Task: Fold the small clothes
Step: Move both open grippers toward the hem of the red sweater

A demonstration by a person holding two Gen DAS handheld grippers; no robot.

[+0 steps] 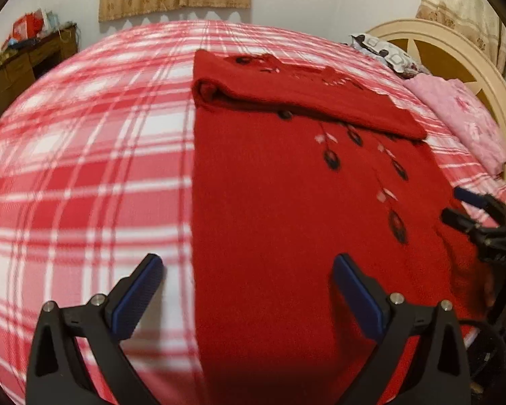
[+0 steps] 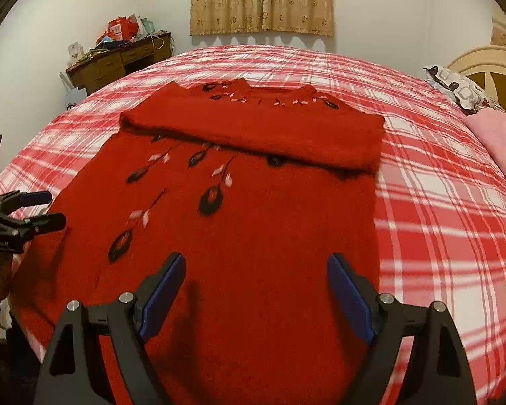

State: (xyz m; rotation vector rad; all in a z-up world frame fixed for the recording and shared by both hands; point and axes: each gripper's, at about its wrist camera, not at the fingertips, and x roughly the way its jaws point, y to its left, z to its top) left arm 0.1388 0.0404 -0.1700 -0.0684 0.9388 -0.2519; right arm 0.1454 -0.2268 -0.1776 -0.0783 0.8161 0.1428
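Note:
A red knitted sweater (image 1: 270, 185) with dark flower embroidery lies flat on the red-and-white plaid bedcover (image 1: 84, 168), its sleeves folded across the chest as a thick band (image 1: 303, 101). My left gripper (image 1: 249, 273) hovers open above the sweater's left hem edge, one finger over the bedcover and one over the knit. In the right wrist view the sweater (image 2: 253, 219) fills the middle, and my right gripper (image 2: 256, 270) stands open over its lower right part, nothing between the pads. Each gripper shows in the other's view: right gripper (image 1: 469, 209), left gripper (image 2: 40, 209).
A wooden desk (image 2: 118, 64) piled with clutter stands by the far-left wall. Beige curtains (image 2: 259, 0) hang behind the bed. A cream headboard (image 1: 455, 54), a patterned pillow (image 2: 462, 87) and a pink blanket (image 1: 462, 114) lie on the right.

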